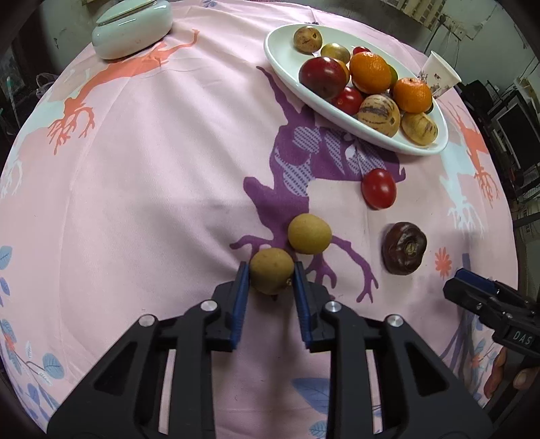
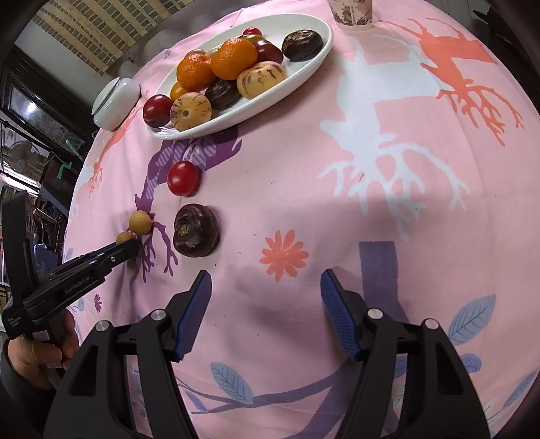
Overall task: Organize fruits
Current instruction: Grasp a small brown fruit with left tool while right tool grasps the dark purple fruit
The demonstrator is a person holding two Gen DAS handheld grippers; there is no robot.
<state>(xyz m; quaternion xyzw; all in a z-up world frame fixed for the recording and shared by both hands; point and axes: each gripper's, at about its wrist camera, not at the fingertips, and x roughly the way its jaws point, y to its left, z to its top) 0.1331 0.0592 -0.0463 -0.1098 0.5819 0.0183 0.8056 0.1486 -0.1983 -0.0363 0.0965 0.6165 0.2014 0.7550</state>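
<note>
Between the left gripper's (image 1: 271, 273) blue pads, a longan (image 1: 271, 270) clamped on the pink tablecloth (image 1: 152, 202), second longan (image 1: 308, 234) touching it, right-wrist view alone showing right gripper (image 2: 266, 280) spread and empty, brick wall (image 2: 94, 27) behind the fruit plate (image 2: 303, 60).

Bare pink tablecloth (image 2: 337, 209) lies open right of the dark brown fruit (image 2: 196, 230) up to the far paper cup (image 2: 351, 10), while that fruit, a red tomato (image 2: 183, 178) and two touching longans (image 1: 308, 233) crowd the near-left approach to the white plate (image 2: 303, 72).
</note>
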